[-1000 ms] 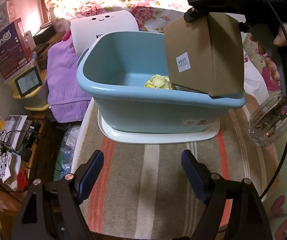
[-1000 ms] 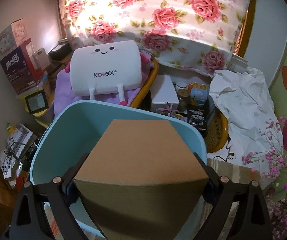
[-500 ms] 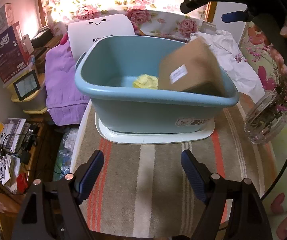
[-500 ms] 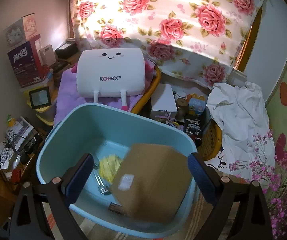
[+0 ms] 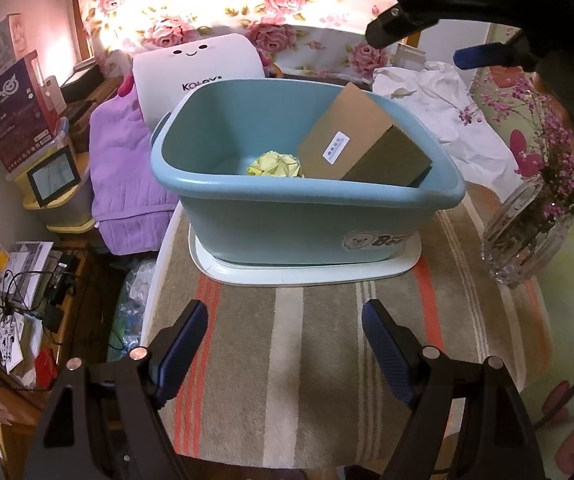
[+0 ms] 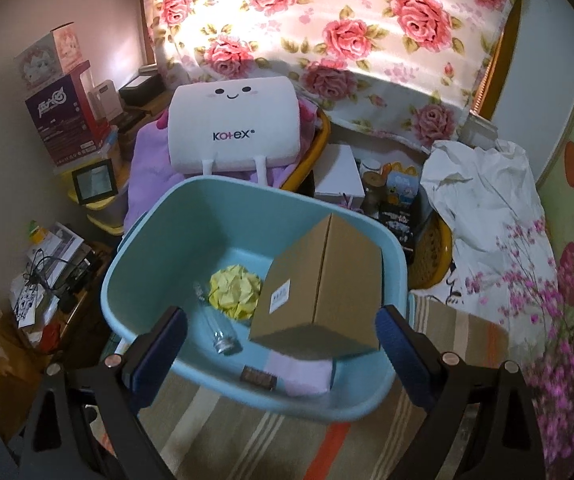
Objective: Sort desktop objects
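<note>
Both jaws gape, gripping nothing — cardboard box (image 6: 319,284) lies tilted inside the blue tub (image 6: 247,390), right of a yellow paper wad (image 6: 234,292).

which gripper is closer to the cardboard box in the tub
Right. The right gripper hangs open just above the tub's near rim, by the cardboard box. The left gripper is open, low over the striped mat, short of the tub.
</note>
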Tool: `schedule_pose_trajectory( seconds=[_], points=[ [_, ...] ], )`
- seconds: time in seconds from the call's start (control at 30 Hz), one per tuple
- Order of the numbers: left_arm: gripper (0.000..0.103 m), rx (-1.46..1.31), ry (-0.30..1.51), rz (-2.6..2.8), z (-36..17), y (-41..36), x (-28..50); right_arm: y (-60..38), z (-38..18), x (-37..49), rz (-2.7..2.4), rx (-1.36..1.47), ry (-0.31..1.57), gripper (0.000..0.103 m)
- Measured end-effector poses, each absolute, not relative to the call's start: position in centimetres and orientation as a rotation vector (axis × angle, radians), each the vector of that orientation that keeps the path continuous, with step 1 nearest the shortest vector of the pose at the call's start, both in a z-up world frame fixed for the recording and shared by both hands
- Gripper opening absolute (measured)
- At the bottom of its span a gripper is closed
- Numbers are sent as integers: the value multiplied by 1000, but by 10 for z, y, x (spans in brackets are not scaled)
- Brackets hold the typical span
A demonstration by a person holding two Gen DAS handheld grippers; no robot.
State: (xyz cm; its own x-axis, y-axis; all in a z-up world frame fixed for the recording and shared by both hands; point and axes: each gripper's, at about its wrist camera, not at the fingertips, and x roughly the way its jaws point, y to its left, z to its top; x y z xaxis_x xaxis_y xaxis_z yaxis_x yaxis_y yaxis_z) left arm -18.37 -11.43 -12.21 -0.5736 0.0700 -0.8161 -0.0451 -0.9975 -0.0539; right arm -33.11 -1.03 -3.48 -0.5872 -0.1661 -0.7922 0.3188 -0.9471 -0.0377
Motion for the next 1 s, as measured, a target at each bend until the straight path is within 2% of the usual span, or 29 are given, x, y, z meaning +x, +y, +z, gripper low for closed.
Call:
schedule_pose_trajectory(
  seconds=[1.0],
  points=[
    [83,-1287,47,2745,-76,-95,-152,15,20,-214,-2610,1228,174,98]
  ],
)
